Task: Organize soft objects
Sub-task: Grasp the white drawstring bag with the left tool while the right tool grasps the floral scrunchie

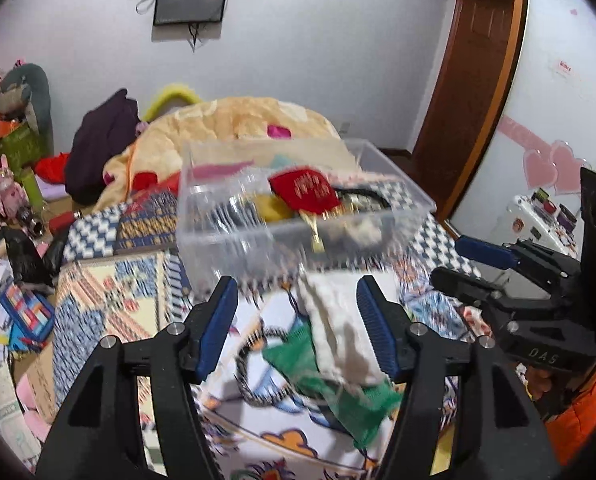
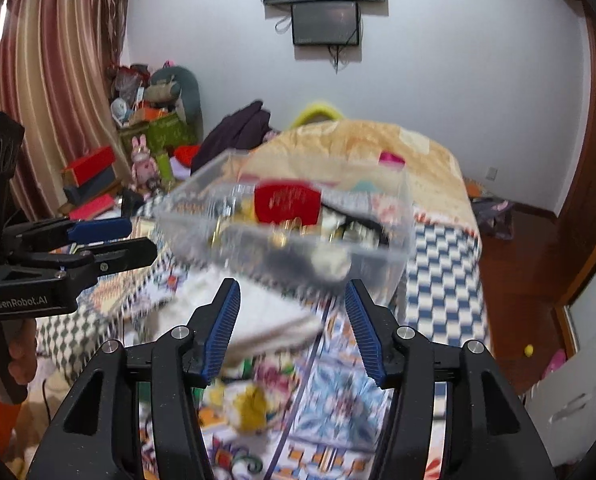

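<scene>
A clear plastic box [image 1: 257,240] stands on the patterned bed cover; it also shows in the right wrist view [image 2: 394,216]. Inside lie a red pouch [image 1: 306,191] [image 2: 287,200], a yellow item [image 1: 271,206] and other small soft things. My left gripper [image 1: 298,292] is open and empty, just before the box, above a white cloth [image 1: 338,328] and a green cloth [image 1: 298,356]. My right gripper [image 2: 291,292] is open and empty, near the box's front wall, over a white cloth [image 2: 265,320] and a yellow soft item [image 2: 251,404]. The frames are blurred.
A beige quilt [image 1: 249,120] is heaped behind the box, with a dark purple garment [image 1: 101,144] to its left. Boxes and toys clutter the floor at the left [image 1: 13,200]. A wooden door [image 1: 470,80] is at the right. The other gripper shows at each view's edge [image 1: 518,264] [image 2: 77,248].
</scene>
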`<state>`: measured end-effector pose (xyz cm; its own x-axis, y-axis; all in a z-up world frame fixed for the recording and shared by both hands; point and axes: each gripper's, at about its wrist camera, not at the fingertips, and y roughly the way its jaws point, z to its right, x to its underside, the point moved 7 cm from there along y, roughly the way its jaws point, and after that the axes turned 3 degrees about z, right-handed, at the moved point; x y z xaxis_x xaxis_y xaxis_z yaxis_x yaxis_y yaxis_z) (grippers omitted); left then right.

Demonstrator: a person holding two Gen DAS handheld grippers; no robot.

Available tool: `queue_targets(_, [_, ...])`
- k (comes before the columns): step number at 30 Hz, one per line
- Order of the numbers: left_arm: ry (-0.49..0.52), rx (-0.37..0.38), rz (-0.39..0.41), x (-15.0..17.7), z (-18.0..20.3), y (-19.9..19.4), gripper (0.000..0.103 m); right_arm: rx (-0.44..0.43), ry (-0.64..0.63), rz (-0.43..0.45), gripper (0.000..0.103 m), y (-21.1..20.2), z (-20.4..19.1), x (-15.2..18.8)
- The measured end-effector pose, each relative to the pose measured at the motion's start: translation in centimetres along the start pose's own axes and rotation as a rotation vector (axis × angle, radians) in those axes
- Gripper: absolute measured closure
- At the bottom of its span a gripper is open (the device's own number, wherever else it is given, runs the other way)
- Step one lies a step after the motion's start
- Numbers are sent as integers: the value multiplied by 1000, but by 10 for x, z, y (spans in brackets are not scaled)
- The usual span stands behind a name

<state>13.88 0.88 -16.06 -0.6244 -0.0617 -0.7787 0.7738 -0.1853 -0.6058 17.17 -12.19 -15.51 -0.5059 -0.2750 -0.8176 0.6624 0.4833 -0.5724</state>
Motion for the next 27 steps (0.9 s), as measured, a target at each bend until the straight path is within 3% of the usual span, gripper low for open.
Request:
queue_targets(6, [-42, 50, -62, 24, 8, 10, 42, -4, 1, -97, 52, 18, -1, 37])
queue_targets(13, [-47, 80, -90, 35, 21, 20, 44, -17, 14, -149, 53, 26, 2, 58])
queue_targets(15, [-47, 93, -96, 37, 24, 24, 51, -28, 13, -156, 65, 27, -1, 62])
queue_targets(17, [-36, 100, -105, 38, 28, 28, 56, -19, 2, -142, 69, 26, -3, 62])
queue_targets(20, [-22, 106, -108, 40, 31, 31, 64, -21, 4, -133, 89, 23, -3, 61])
queue_targets(24, [-10, 107, -99, 41, 33, 29, 77, -3, 10, -115, 91, 21, -1, 59])
queue_targets(27, [-5, 101, -77, 37, 32, 24, 82, 27, 3, -93, 93, 14, 2, 56])
